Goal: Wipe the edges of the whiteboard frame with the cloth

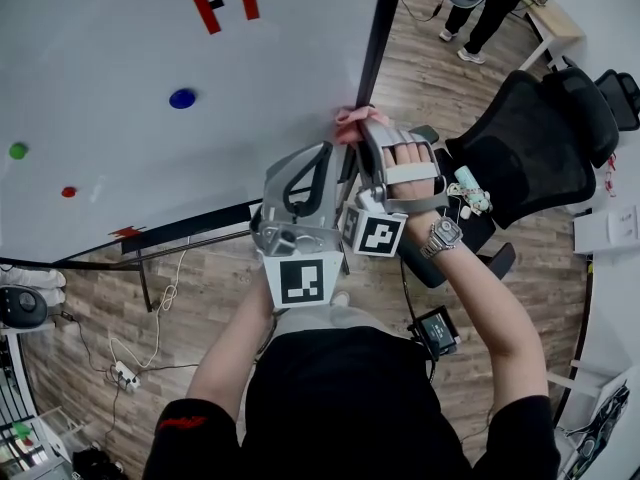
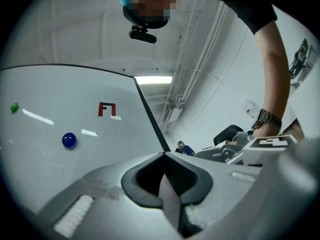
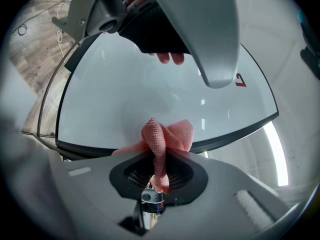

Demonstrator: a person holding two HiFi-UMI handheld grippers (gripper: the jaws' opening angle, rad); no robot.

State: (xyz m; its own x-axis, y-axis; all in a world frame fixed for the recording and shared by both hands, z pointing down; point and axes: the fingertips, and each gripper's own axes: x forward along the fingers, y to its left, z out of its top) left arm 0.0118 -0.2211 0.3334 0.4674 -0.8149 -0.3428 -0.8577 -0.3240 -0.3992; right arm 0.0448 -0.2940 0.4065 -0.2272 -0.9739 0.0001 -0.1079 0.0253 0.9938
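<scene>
Nearest us is the left gripper's (image 1: 328, 153) marker cube (image 1: 301, 280), low at the centre of the head view, above a black shirt (image 1: 340, 398). In the left gripper view its jaws are pressed together with nothing between them. It hangs just off the whiteboard (image 1: 150, 88), beside the black frame (image 1: 385, 18). At 9 o'clock from it the board carries a green magnet (image 1: 17, 151), a red magnet (image 1: 68, 192) and a blue magnet (image 1: 182, 98), with a red mark (image 1: 224, 0) at 11 o'clock.

Just to its right, touching side by side, the right gripper (image 1: 362, 128) is clamped on the pink cloth (image 1: 352, 117). In the right gripper view a strip of cloth (image 3: 165, 134) runs down between the closed jaws. The rest bunches out at 12 o'clock from the tips and lies against the frame's dark edge (image 3: 235, 131). The hand (image 1: 410, 168) holding this gripper wears a wristwatch (image 1: 443, 234).

At 3 o'clock a black office chair (image 1: 540, 138) stands on the wood floor (image 1: 420, 68).
</scene>
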